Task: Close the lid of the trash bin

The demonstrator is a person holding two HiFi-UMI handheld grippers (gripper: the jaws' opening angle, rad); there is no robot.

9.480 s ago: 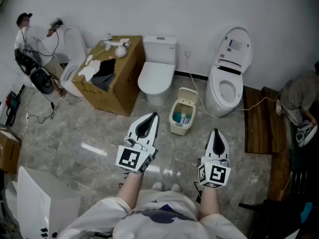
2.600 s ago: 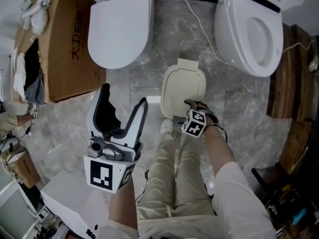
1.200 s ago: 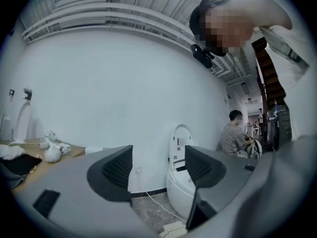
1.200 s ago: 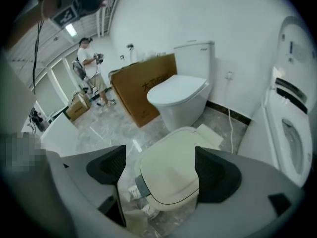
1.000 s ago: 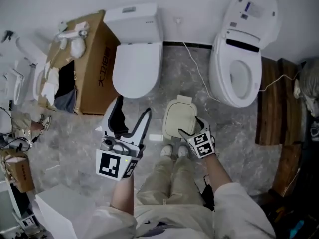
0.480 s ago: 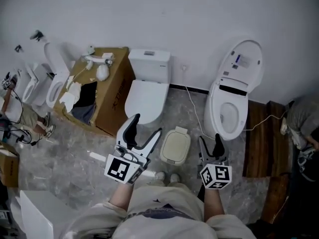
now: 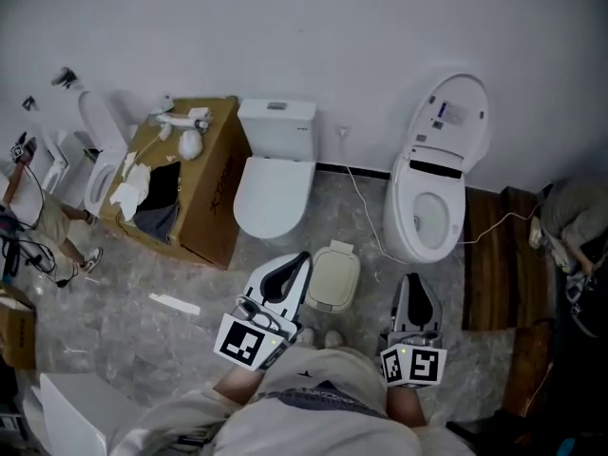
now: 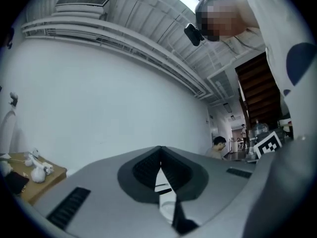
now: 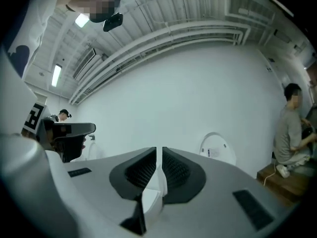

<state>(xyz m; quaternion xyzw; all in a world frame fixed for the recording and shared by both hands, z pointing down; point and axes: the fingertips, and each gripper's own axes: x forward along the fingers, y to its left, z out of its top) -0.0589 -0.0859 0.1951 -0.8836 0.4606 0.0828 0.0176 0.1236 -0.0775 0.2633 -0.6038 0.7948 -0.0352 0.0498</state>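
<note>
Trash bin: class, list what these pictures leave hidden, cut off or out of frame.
- Trash bin inside: head view, hidden under its shut lid.
- Bin's near left edge: head view, covered by the left gripper.
- Bin in both gripper views: out of frame; they face the wall.

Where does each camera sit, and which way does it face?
Head view: on the person's head, looking steeply down at the floor and the closed trash bin; shows the left hand-held gripper, the right hand-held gripper, shirt and shoes.
Left gripper view: on the left hand-held gripper, facing roughly level toward the white wall; shows its shut jaws and the shirt.
Right gripper view: on the right hand-held gripper, facing that wall; its jaws are closing, nothing between them.
Shared: head and left gripper views both show the cardboard box.
</note>
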